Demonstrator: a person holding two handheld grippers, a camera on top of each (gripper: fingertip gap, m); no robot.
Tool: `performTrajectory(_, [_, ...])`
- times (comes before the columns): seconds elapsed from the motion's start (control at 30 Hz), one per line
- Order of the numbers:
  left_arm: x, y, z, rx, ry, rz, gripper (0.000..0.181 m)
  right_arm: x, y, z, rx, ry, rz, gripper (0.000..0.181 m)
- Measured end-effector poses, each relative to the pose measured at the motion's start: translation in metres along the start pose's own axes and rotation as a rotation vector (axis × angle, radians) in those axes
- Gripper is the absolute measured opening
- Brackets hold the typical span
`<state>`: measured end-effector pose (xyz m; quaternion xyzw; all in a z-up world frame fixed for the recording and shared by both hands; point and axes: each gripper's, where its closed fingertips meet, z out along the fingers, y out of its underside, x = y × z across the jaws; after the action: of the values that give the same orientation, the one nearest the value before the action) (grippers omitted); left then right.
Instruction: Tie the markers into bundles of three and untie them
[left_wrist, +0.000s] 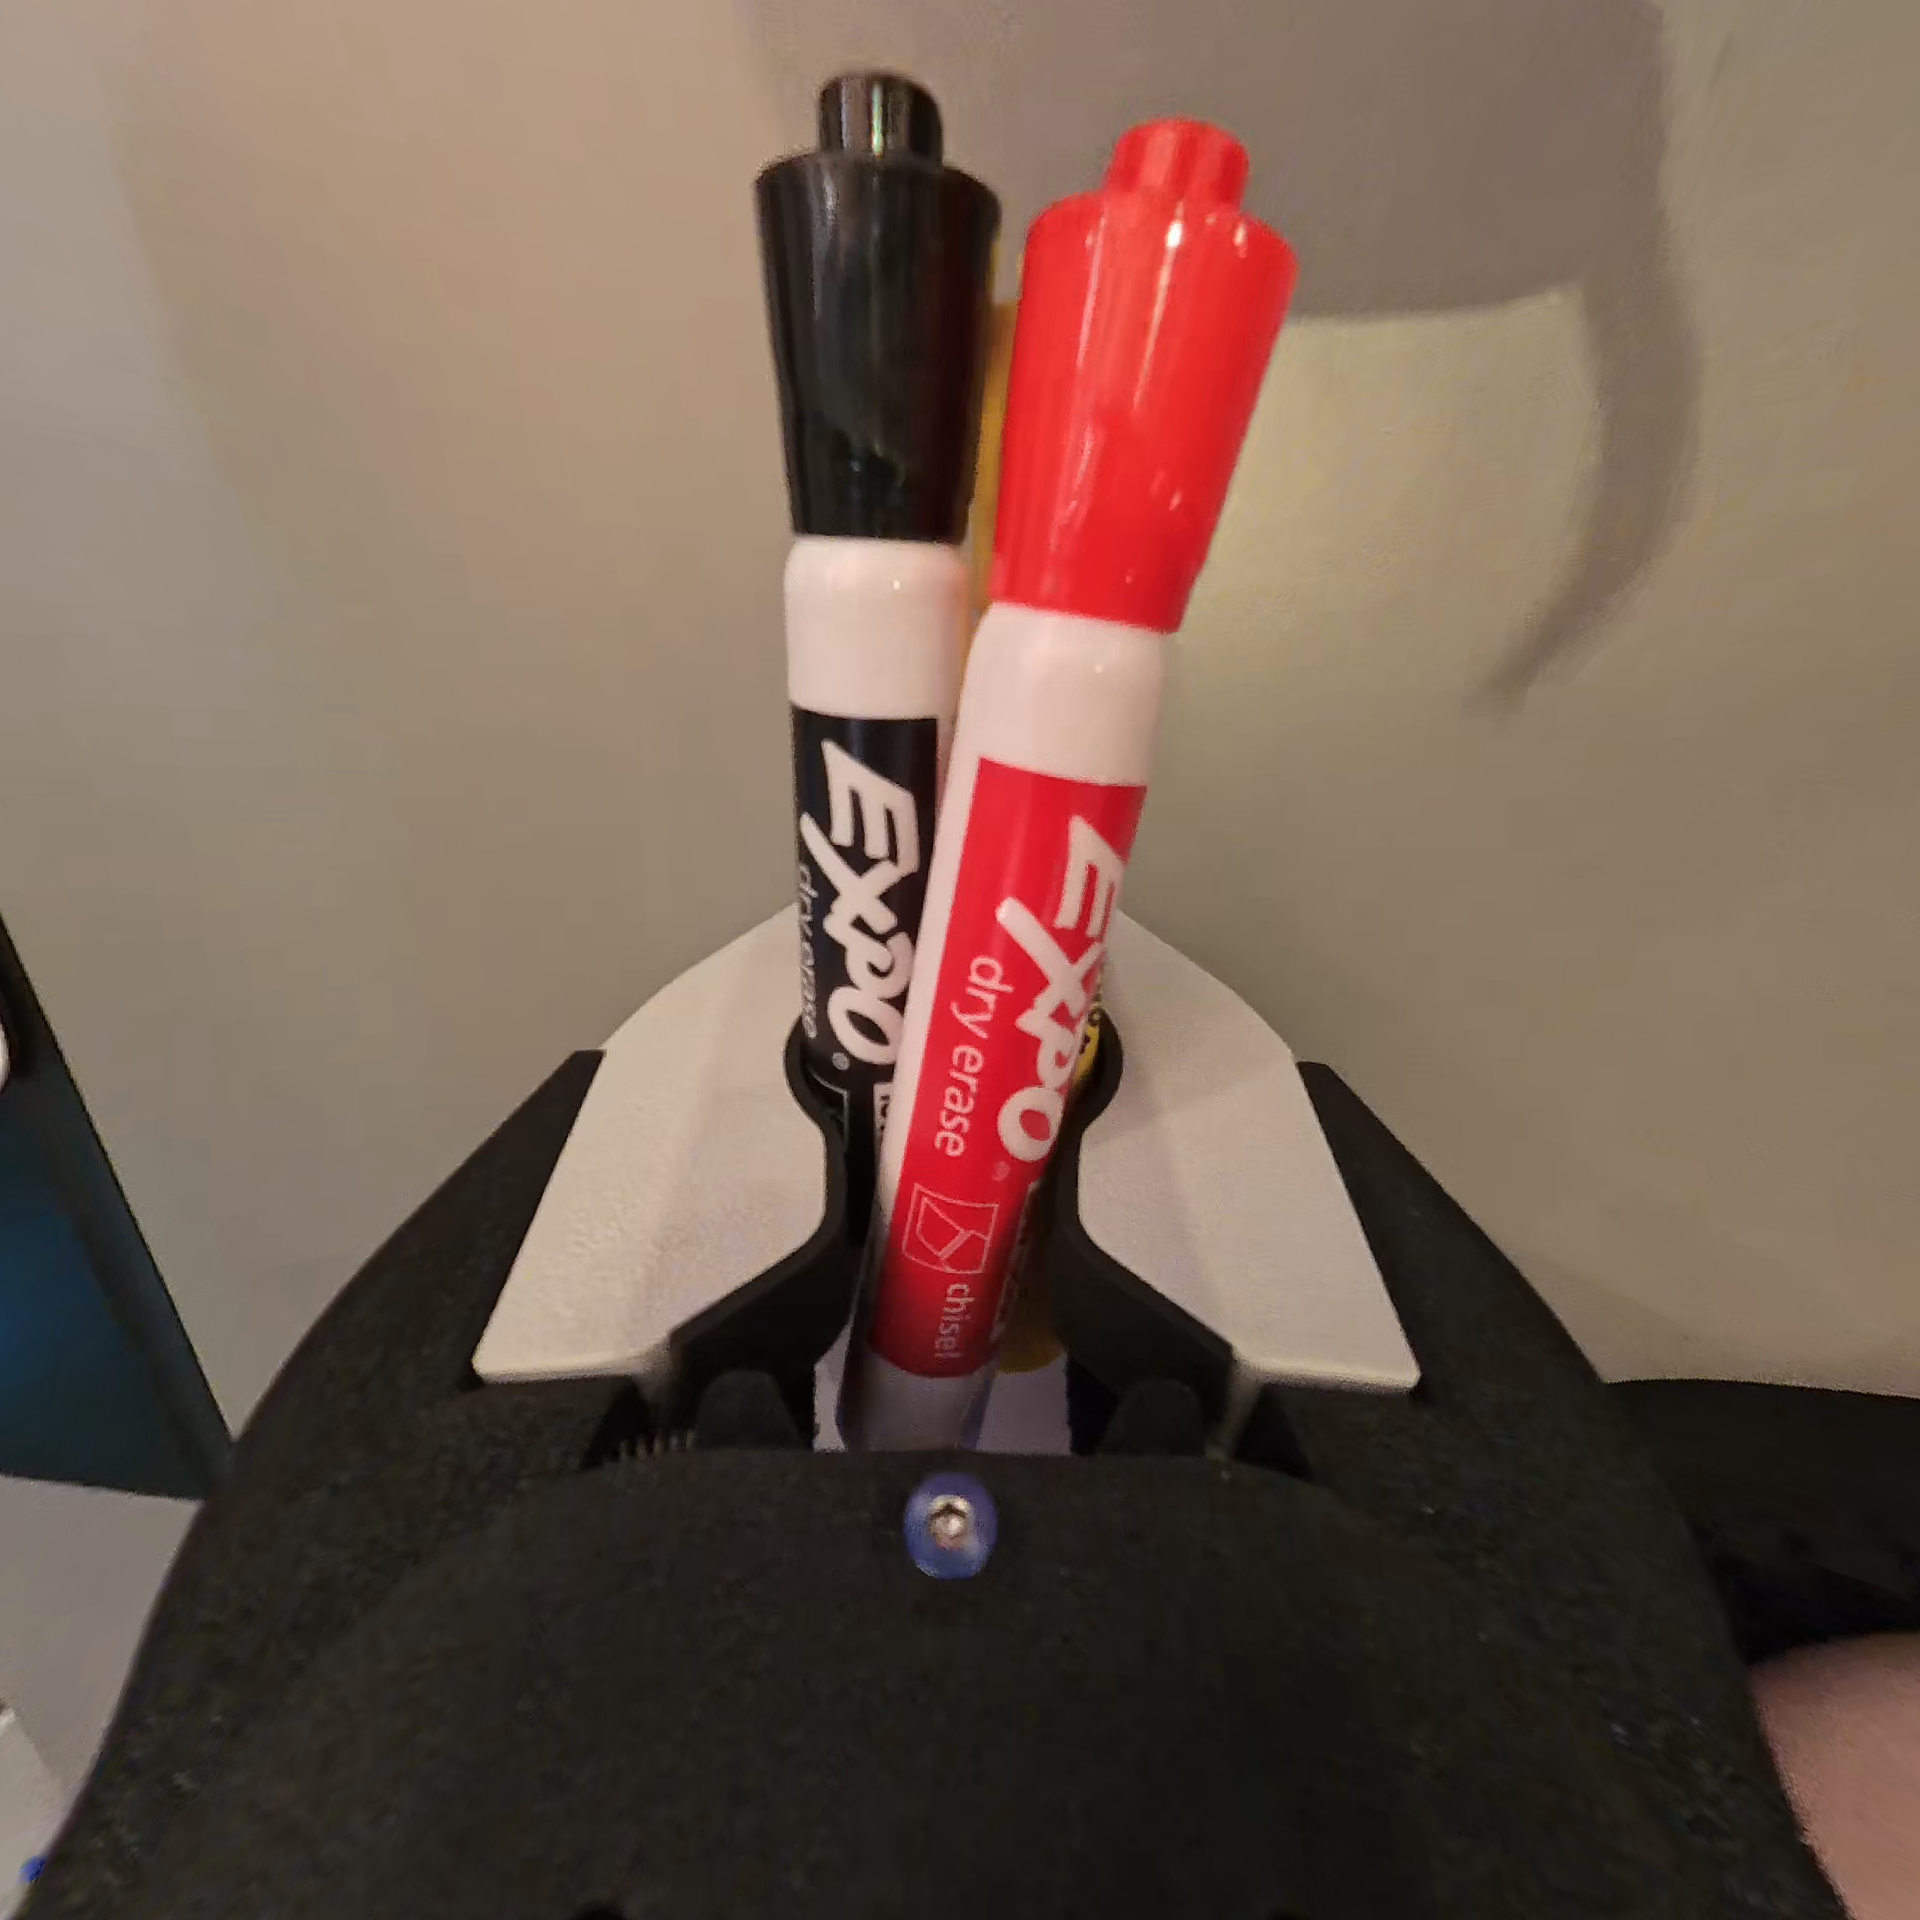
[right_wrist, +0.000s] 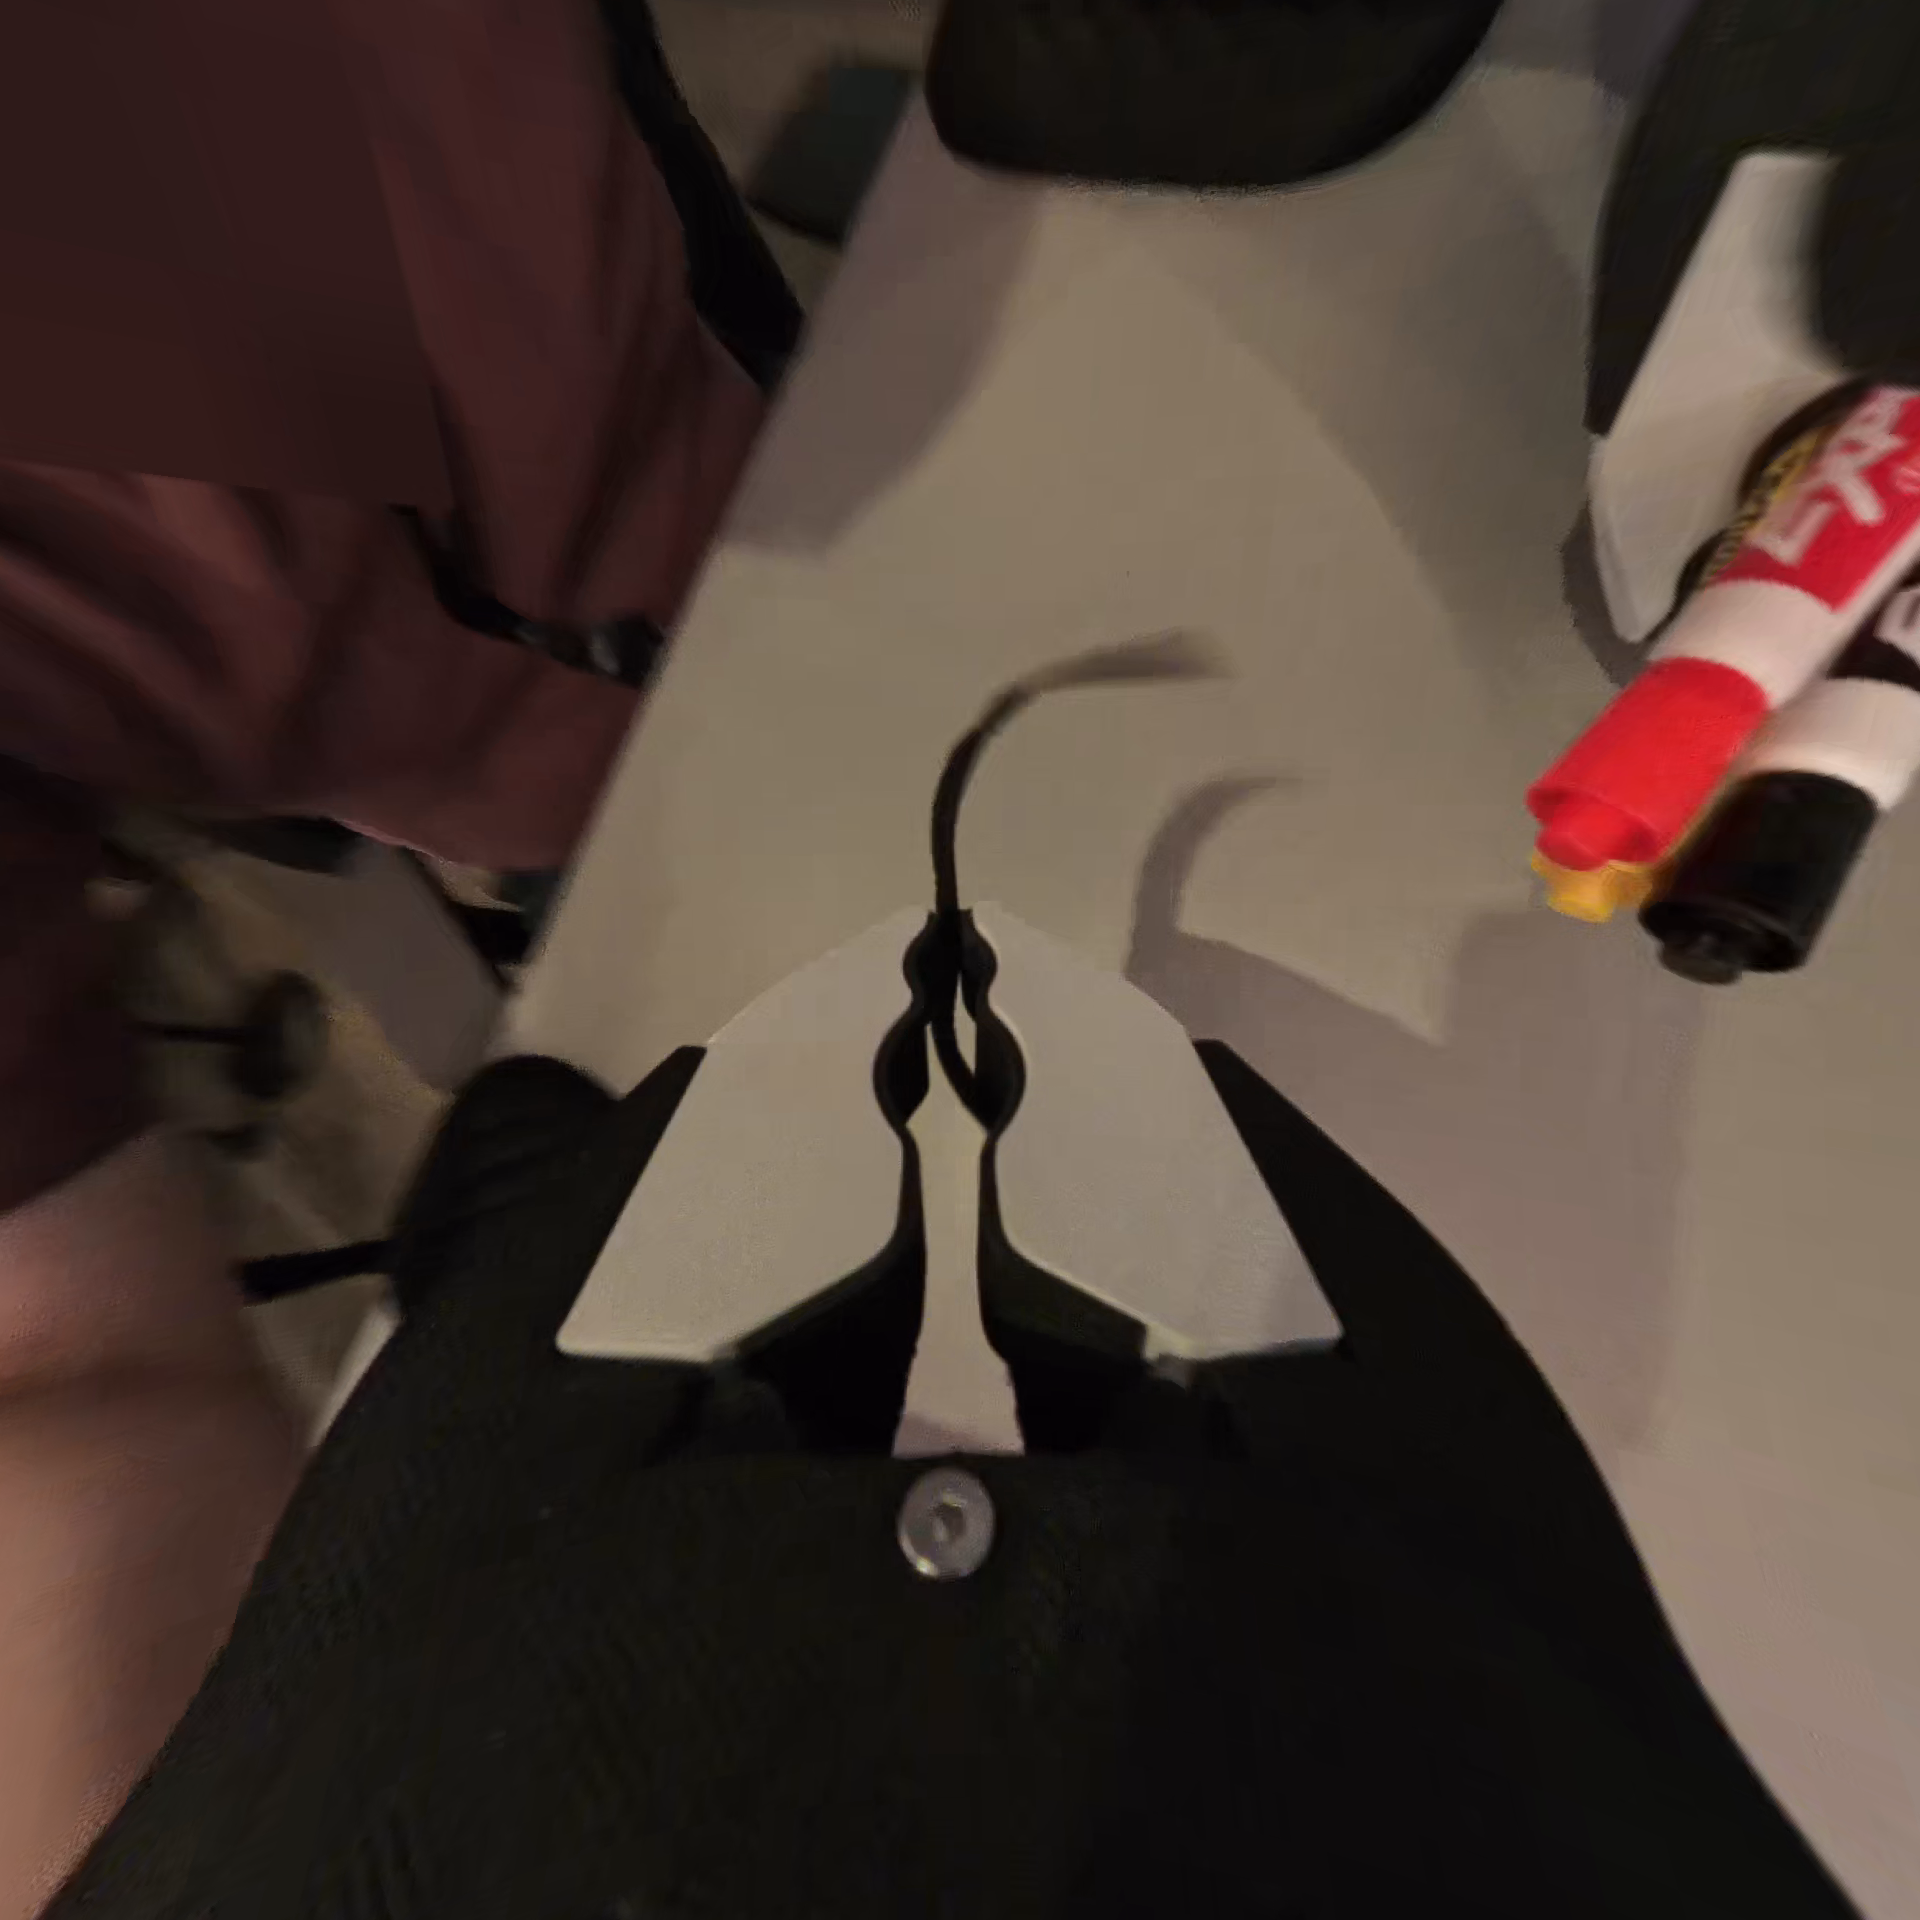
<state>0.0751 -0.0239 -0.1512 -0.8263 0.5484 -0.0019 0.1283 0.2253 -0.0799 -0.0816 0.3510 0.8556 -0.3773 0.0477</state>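
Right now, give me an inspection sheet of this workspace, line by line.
Surface: pale table, bare where visible.
Job's things: red marker, black marker and a mostly hidden yellow marker bunched together; thin black tie.
Clutter: nothing seen.
Grippers: left gripper shut on the markers; right gripper shut on the tie.
Cables: nothing seen.
Surroundings: person's maroon sleeve beside the table.

Three markers sit bunched between the left gripper fingers (over the tabletop); a cord sits between the right gripper fingers.
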Motion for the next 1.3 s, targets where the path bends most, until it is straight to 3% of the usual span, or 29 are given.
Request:
performTrajectory(0.13, [0.015, -0.018, -0.009, 0.061, 0.014, 0.085, 0.042, -0.014, -0.014, -0.035, 0.147, -0.317, 0.162, 0.004])
performTrajectory(0.3, [0.033, -0.033, -0.015, 0.073, 0.014, 0.175, 0.042, -0.006, -0.024, -0.05, 0.136, -0.474, 0.23, 0.004])
performTrajectory(0.57, [0.051, -0.043, -0.01, 0.078, 0.065, 0.233, 0.042, 0.004, -0.037, -0.043, -0.116, -0.545, 0.266, 0.004])
performTrajectory(0.73, [0.053, -0.046, -0.014, 0.089, 0.055, 0.242, 0.041, 0.018, -0.044, -0.037, -0.169, -0.538, 0.262, 0.005])
performTrajectory(0.93, [0.05, -0.048, -0.019, 0.107, 0.041, 0.228, 0.041, 0.031, -0.057, -0.031, -0.104, -0.473, 0.22, 0.005])
performTrajectory(1.2, [0.049, -0.052, -0.031, 0.149, 0.015, 0.223, 0.042, 0.048, -0.072, -0.032, -0.005, -0.265, 0.107, 0.031])
performTrajectory(1.3, [0.049, -0.053, -0.033, 0.162, 0.016, 0.22, 0.042, 0.049, -0.079, -0.039, 0.06, -0.224, 0.069, 0.032])
